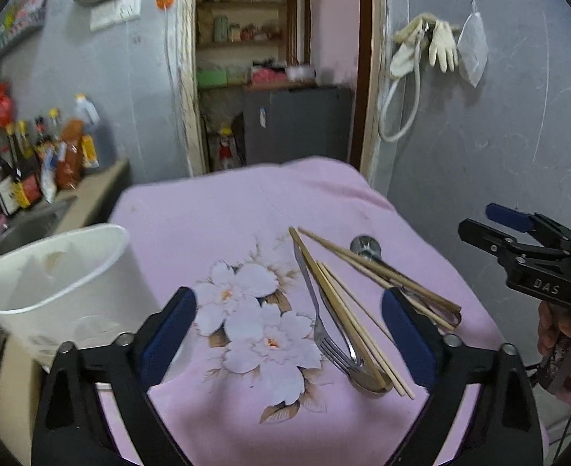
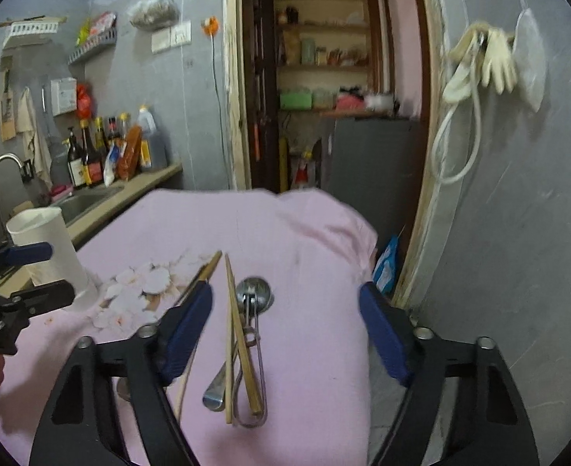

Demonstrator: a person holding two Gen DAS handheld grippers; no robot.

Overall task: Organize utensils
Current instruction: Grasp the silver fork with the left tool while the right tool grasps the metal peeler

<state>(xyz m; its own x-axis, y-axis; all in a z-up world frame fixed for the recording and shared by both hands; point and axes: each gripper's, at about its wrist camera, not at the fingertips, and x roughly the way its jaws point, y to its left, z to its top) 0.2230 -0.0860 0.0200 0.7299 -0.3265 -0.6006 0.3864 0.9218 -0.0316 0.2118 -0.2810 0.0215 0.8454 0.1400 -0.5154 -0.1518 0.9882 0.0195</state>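
Note:
On a pink flowered cloth point(image 1: 215, 217) lie a fork point(image 1: 315, 310), a spoon point(image 1: 369, 382), several wooden chopsticks point(image 1: 349, 310) and a metal scoop point(image 1: 365, 248). A white divided utensil holder point(image 1: 52, 283) stands at the cloth's left edge. My left gripper point(image 1: 289, 330) hovers open over the flower print, and the fork and chopsticks lie by its right finger. My right gripper point(image 2: 285, 330) is open above the chopsticks point(image 2: 229, 330) and the scoop point(image 2: 253, 295), which lie untouched on the cloth. Each view shows the other gripper at its side: right gripper point(image 1: 483, 223), left gripper point(image 2: 39, 273) in front of the holder point(image 2: 64, 233).
A sink point(image 2: 87, 198) with a tap and a row of sauce bottles point(image 2: 91, 155) sits on the counter to the left. Behind the table are a doorway point(image 2: 324, 116) and a grey wall with hanging gloves point(image 2: 495, 62). The cloth drops off at the right edge.

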